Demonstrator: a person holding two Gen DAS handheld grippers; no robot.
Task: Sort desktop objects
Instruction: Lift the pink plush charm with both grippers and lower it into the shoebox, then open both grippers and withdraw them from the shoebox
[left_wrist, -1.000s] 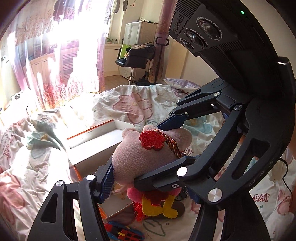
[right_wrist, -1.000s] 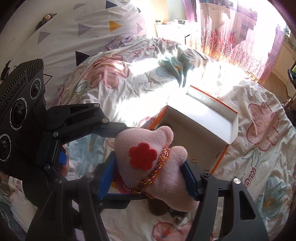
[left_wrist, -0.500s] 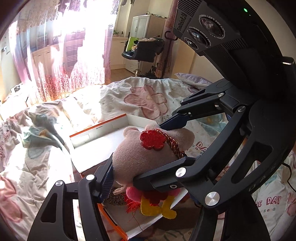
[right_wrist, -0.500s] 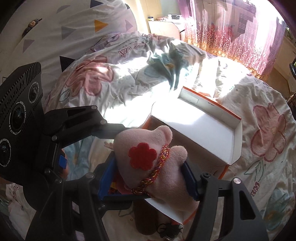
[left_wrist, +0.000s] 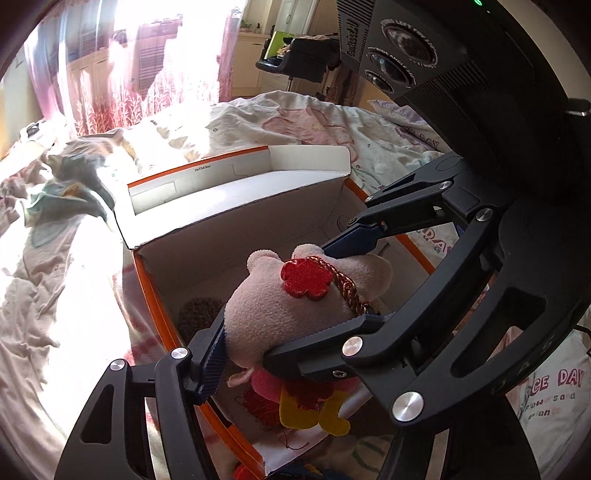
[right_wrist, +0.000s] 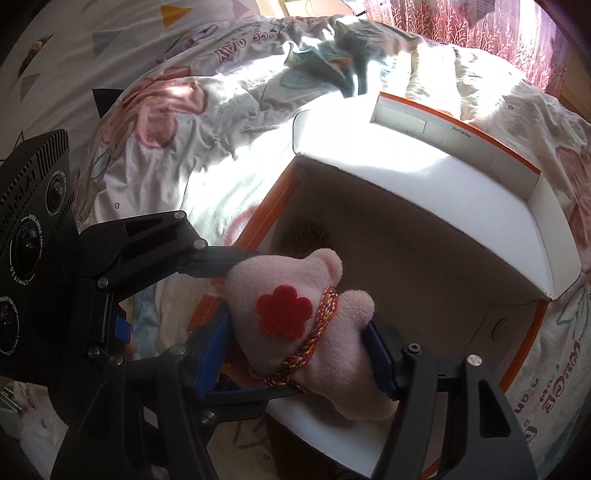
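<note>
A pink plush toy with a red felt flower and a braided cord hangs over an open white box with orange edges. My left gripper is shut on it from below left. My right gripper reaches in from the right and is shut on the same toy. In the right wrist view the plush toy sits between the blue pads of the right gripper, with the left gripper clamping it from the left, above the box. Red and yellow felt parts dangle under the toy.
The box lies on a rumpled flowered bedspread; its lid stands folded back on the far side. A brown fuzzy object lies in the box's corner. Curtains and an office chair stand beyond the bed.
Both grippers have carried the plush toy forward and down. It was short of the box a second ago and now hangs over the box's open inside, which looms much larger.
</note>
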